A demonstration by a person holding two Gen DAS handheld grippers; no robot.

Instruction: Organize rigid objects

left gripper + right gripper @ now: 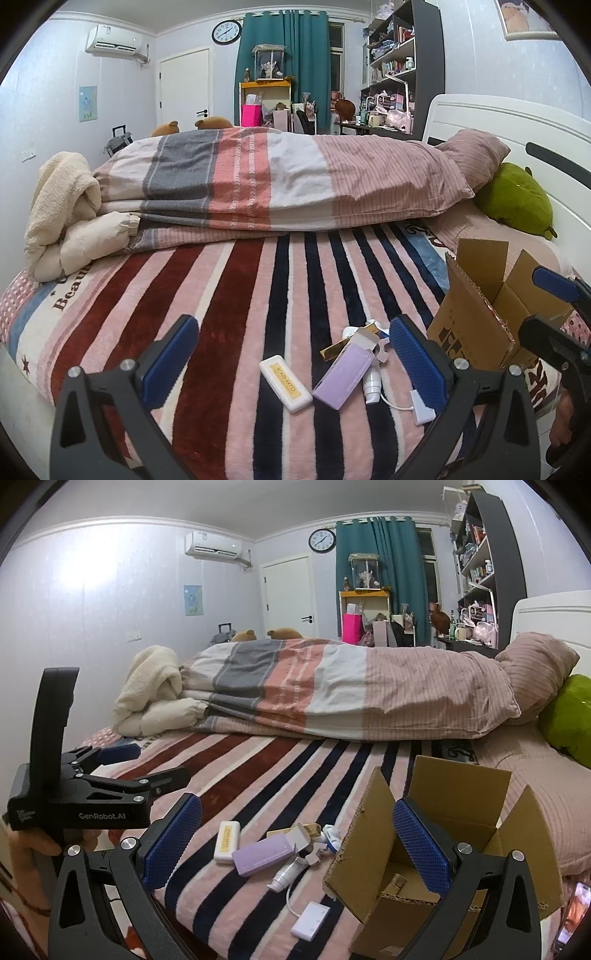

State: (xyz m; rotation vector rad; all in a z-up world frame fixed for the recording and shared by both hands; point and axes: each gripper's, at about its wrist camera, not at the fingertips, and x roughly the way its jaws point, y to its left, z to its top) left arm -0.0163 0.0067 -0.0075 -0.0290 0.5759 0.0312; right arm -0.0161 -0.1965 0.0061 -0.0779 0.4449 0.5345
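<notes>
Small rigid items lie on the striped blanket near the bed's front edge: a white case with a yellow label [285, 383] [227, 842], a purple box [343, 374] [263, 855], a white tube [372, 386] [286, 877], a gold box [334, 350] and a white adapter on a cable [421, 406] [310, 920]. An open cardboard box [476, 314] [436, 834] stands to their right. My left gripper [291, 363] is open and empty, just short of the items. My right gripper [295, 849] is open and empty, its right finger over the box.
A folded striped duvet [280, 184] lies across the middle of the bed, with a cream fleece bundle [62, 206] to its left. A green plush [517, 199] leans on the white headboard [517, 122]. Shelves and a desk stand behind the bed.
</notes>
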